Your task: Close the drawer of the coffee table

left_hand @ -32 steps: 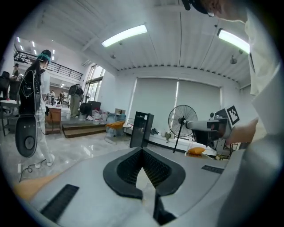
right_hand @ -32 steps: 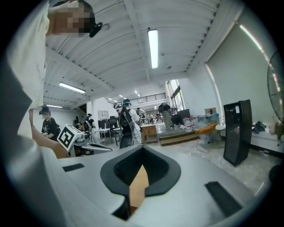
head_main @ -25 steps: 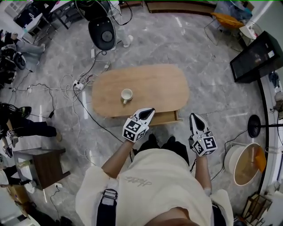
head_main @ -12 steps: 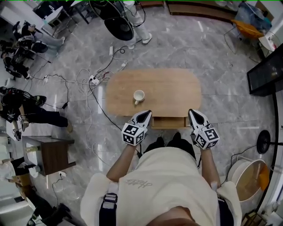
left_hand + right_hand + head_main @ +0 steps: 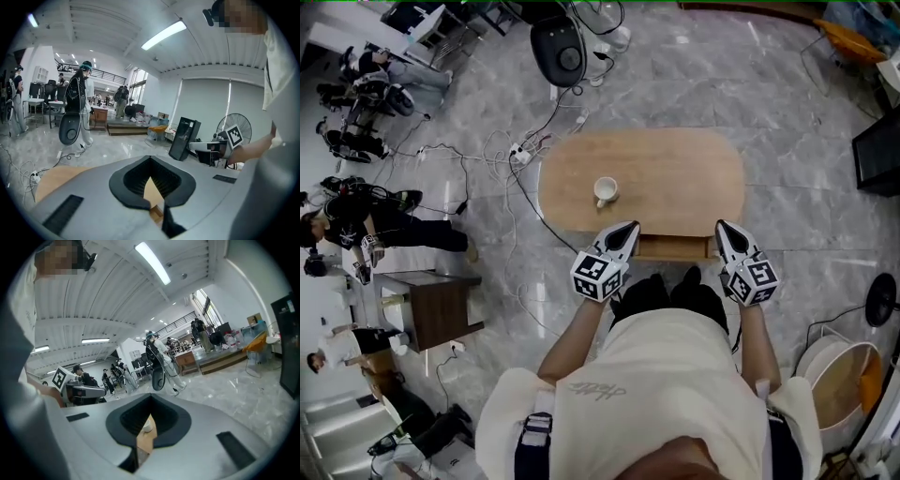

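Note:
The oval wooden coffee table (image 5: 675, 169) stands in front of me with a white cup (image 5: 605, 190) on it. Its drawer (image 5: 673, 248) juts out a little from under the near edge. My left gripper (image 5: 629, 229) points at the drawer's left end, and its jaws are shut on nothing. My right gripper (image 5: 722, 228) is at the drawer's right end, also shut and empty. In the left gripper view the left gripper (image 5: 151, 180) shows a sliver of tabletop through its slit. The right gripper (image 5: 144, 427) frames the cup (image 5: 147, 426) in the right gripper view.
Cables and a power strip (image 5: 521, 155) trail over the marble floor left of the table. A dark side table (image 5: 436, 305) stands at the left, a black fan base (image 5: 559, 49) beyond the table, and a round tub (image 5: 844, 375) at the lower right. People stand at the far left.
Both grippers have moved forward to the drawer front, the right one coming in from beside my body. The head view has shifted. The drawer sticks out about as before.

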Demonstrator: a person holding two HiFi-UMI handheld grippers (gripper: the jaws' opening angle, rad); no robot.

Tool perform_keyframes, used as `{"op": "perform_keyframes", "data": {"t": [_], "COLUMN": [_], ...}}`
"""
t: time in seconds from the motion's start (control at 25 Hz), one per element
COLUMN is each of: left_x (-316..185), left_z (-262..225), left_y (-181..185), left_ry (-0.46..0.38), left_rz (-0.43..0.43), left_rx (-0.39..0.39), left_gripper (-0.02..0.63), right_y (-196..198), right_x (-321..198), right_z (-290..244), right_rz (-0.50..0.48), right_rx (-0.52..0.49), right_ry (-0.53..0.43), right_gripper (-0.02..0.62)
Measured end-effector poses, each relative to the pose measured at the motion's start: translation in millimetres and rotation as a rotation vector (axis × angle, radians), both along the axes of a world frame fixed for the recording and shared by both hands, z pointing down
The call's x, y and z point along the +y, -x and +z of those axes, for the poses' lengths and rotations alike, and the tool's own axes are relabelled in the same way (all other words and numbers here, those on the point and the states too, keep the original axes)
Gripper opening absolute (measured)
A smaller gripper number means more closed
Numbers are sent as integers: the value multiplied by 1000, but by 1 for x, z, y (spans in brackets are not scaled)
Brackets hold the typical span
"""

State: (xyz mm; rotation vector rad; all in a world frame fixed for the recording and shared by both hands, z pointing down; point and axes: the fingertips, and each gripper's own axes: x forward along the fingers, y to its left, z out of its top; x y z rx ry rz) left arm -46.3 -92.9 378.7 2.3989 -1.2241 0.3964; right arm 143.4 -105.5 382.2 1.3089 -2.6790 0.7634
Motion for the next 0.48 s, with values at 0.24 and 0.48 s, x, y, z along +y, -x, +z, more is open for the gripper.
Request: {"op": "perform_keyframes", "data": {"t": [0.24, 0.48], "left_x": [8, 4], "left_z": [41, 81], "left_y": [-9, 9], "left_ry": [68, 125], "left_rz": [-6, -12], "left_rx": [-4, -10], "left_gripper": [2, 2], "right_y": [-16, -22], "right_x": [5, 21], "right_z": [41, 89], "right_rz": [26, 75], "right_rx": [13, 21], "right_ry": [65, 213], "right_gripper": [-6, -6]}}
